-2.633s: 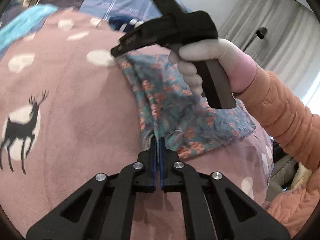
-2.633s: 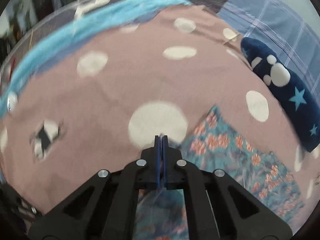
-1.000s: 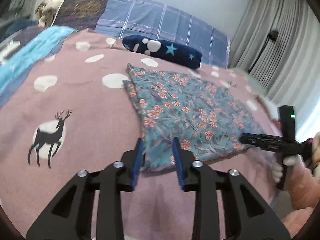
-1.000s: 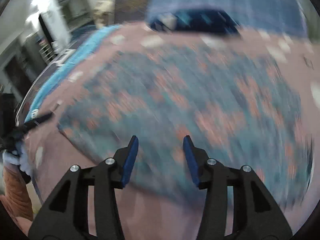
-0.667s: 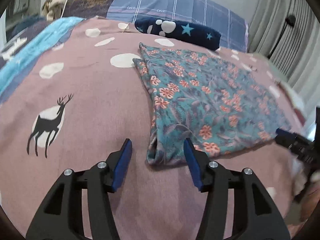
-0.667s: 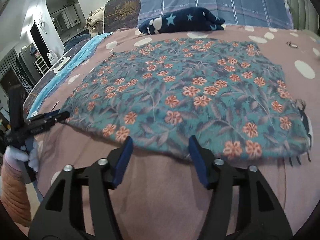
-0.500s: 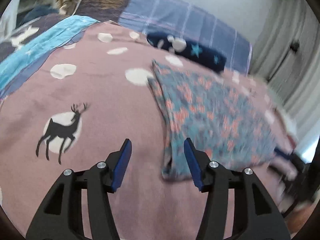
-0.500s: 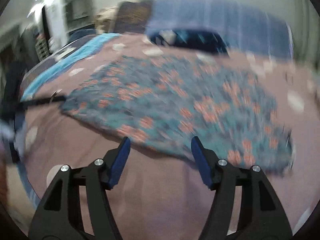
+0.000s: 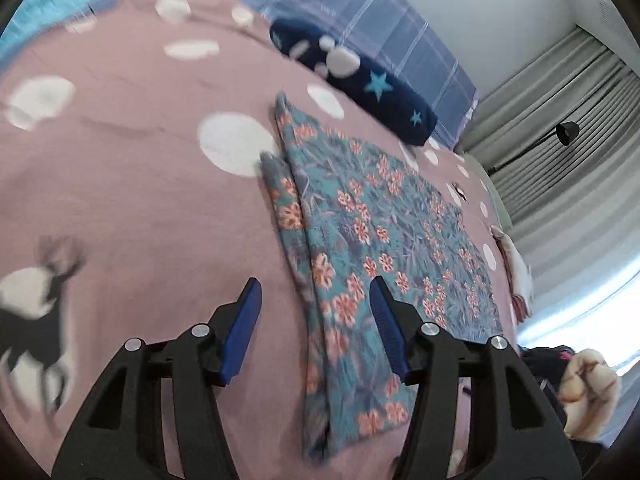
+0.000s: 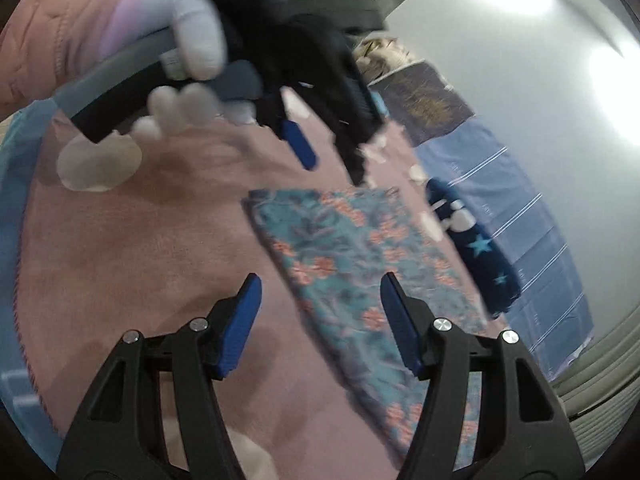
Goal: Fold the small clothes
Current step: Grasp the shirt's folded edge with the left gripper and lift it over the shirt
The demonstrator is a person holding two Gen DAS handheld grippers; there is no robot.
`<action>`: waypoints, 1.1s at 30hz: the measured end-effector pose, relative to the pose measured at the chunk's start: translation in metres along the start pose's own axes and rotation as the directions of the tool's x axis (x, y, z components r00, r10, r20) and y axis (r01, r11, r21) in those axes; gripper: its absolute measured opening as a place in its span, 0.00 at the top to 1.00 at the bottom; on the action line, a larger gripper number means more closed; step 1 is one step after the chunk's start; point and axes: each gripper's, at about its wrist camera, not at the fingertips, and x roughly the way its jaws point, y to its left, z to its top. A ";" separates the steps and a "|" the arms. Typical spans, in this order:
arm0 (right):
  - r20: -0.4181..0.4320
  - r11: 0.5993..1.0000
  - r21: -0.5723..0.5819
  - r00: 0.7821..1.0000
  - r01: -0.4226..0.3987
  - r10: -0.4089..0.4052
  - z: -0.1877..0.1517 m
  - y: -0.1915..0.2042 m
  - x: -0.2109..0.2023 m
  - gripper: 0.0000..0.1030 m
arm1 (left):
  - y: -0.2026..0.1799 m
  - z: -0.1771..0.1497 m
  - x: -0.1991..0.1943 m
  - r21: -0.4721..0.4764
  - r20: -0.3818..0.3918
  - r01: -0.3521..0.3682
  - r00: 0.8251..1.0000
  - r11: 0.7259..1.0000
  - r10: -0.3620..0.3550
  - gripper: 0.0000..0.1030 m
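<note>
A: In the left wrist view, why does the left gripper sit where it does?

B: Its jaws stand apart, gripping nothing, and they have just been opening. The floral garment lies flat on the pink bedspread, stretching from about six o'clock up toward twelve. Its doubled left edge runs between the blue pads but below them, so nothing is pinched. I'd judge one fold is done and the gripper is lining up along that edge for the next.

A: Anything else there?

B: A navy star-print pillow at one o'clock, and a bare hand at four o'clock.

A: And the right wrist view?

B: The right gripper is likewise released and empty, its jaws having just spread. The garment runs from centre down toward five o'clock. At eleven o'clock a white-gloved hand carries the left gripper above the cloth's far corner, jaws apart. Both tools seem placed at opposite ends to lift it together.

A: Any writing?

B: None legible in either view; both are blurred.
</note>
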 end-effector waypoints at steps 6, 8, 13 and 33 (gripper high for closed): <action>-0.022 0.997 0.053 0.998 -0.062 0.064 0.002 -0.007 0.012 0.40 | 0.014 0.033 0.028 -0.065 -0.014 0.143 0.989 0.988 -0.144 0.44; -0.025 0.994 0.074 0.996 -0.078 0.080 0.003 -0.010 0.016 0.38 | 0.015 0.045 0.037 -0.074 -0.016 0.154 0.988 0.985 -0.155 0.44; -0.034 0.992 0.103 0.996 -0.077 0.081 0.007 -0.011 0.022 0.34 | 0.009 0.064 0.056 -0.016 0.000 0.163 0.987 0.986 -0.163 0.44; -0.058 0.999 -0.033 0.998 0.022 -0.024 0.039 0.023 0.041 0.45 | 0.032 0.053 0.051 -0.032 0.017 0.393 0.920 0.919 -0.392 0.85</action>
